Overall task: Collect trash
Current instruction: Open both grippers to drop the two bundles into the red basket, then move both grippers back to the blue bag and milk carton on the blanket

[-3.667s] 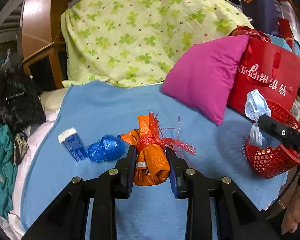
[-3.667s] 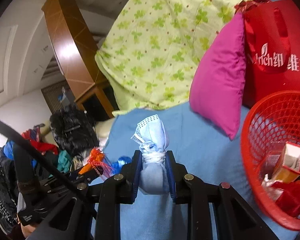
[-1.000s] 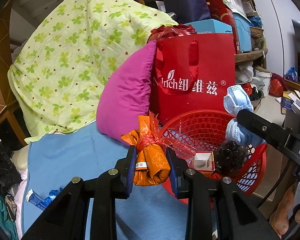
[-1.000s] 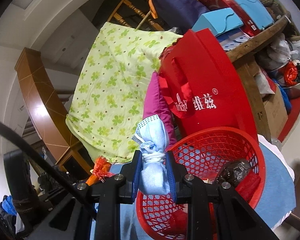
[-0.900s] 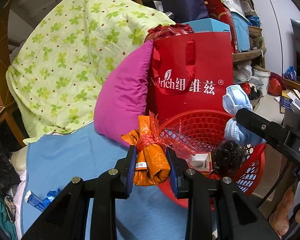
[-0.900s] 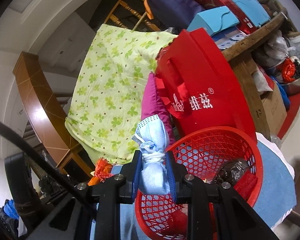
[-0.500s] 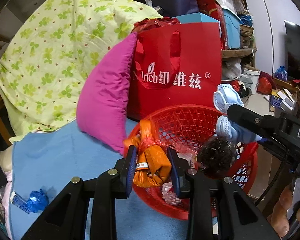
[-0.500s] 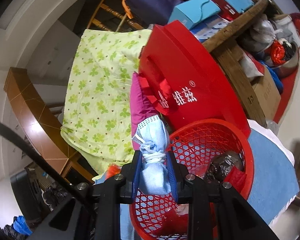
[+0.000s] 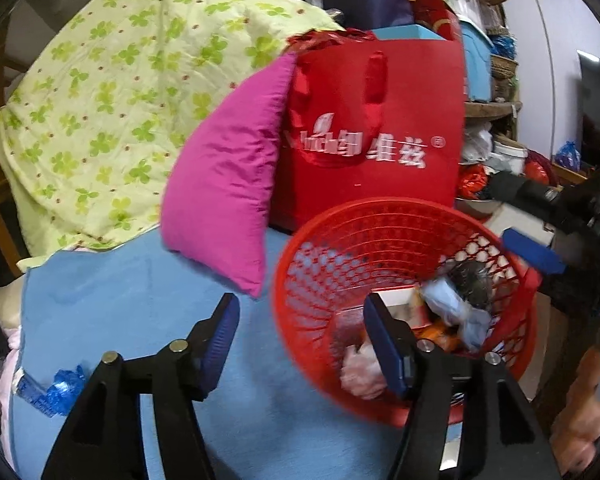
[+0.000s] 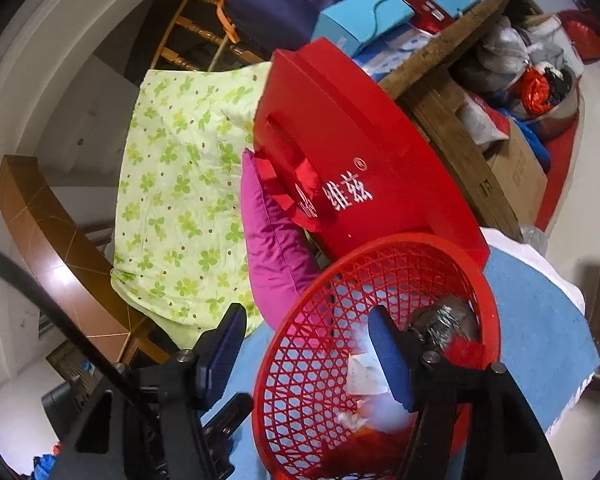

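The red mesh basket (image 9: 288, 264) (image 10: 380, 242) stands on the blue bed sheet (image 9: 120, 300). My left gripper (image 9: 302, 344) hangs over its near rim, its jaws opening with nothing between them. The orange bundle (image 9: 440, 332) and the blue mask bundle (image 9: 456, 314) lie inside the basket beside a black bag (image 9: 470, 276) and a white box (image 9: 396, 300). My right gripper (image 10: 306, 360) (image 9: 528, 220) is over the basket too, its jaws opening and bare. The mask bundle (image 10: 384, 412) shows as a blur below it. A blue wrapper (image 9: 64, 384) lies at the far left.
A pink pillow (image 9: 224, 184) and a red paper bag (image 9: 372, 132) lean behind the basket. A green clover quilt (image 9: 112, 92) is piled at the back left. A cluttered wooden shelf (image 10: 452, 92) stands on the right. The bed edge runs just past the basket.
Both grippers have opened. The orange bundle left the left jaws and the blue mask bundle left the right jaws, and both dropped into the basket. The left gripper sank nearer to the basket.
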`<state>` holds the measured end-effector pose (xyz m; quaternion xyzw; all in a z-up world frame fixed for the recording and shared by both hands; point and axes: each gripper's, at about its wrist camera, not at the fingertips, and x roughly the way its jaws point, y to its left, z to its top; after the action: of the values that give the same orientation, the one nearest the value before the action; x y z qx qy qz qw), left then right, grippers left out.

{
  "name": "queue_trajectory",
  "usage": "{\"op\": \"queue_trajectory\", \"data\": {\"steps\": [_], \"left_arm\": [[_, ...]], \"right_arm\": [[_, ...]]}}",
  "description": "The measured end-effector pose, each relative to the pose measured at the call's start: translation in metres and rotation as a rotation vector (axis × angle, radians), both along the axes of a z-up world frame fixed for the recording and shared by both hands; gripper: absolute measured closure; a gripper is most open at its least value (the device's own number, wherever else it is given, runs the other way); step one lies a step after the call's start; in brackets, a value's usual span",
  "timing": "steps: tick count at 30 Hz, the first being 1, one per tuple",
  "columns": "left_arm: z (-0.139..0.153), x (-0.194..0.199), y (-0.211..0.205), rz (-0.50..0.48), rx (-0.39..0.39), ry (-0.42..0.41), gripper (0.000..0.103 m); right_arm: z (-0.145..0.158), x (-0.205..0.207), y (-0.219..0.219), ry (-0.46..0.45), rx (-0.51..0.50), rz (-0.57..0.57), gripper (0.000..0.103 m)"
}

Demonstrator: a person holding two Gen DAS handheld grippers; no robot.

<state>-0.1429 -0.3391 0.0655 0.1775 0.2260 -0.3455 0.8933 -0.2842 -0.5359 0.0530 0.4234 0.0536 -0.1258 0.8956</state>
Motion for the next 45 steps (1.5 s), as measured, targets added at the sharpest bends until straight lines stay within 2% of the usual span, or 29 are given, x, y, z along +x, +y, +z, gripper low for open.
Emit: {"op": "queue_trajectory", "data": {"steps": [4,10,16,20,27,31,38,41,45], "left_arm": [[-0.007,0.013,0.031,0.062,0.012,-0.011,0.032],[-0.022,0.040,0.088,0.181,0.011,0.017,0.029],[-0.038,0.074,0.159,0.332,0.005,0.042,0.029],[-0.051,0.095,0.211,0.445,-0.010,0.066,0.029],[-0.069,0.121,0.296,0.638,-0.037,0.087,0.029],[-0.070,0.135,0.338,0.730,-0.111,0.128,0.029],[-0.080,0.146,0.370,0.795,-0.164,0.191,0.028],[-0.077,0.148,0.377,0.813,-0.178,0.191,0.028],[-0.074,0.155,0.389,0.839,-0.199,0.220,0.028]], "right_arm": [[0.007,0.005,0.012,-0.008,-0.048,0.007,0.036],[0.023,0.027,0.054,0.004,-0.196,0.074,0.036],[0.033,0.057,0.113,-0.001,-0.369,0.182,0.036],[0.031,0.080,0.153,-0.004,-0.429,0.289,0.036],[0.013,0.124,0.200,0.069,-0.444,0.417,0.036],[0.002,0.147,0.223,0.110,-0.437,0.477,0.035],[-0.019,0.182,0.265,0.176,-0.422,0.577,0.035],[-0.029,0.200,0.283,0.204,-0.419,0.635,0.035],[-0.041,0.237,0.297,0.242,-0.329,0.720,0.035]]}}
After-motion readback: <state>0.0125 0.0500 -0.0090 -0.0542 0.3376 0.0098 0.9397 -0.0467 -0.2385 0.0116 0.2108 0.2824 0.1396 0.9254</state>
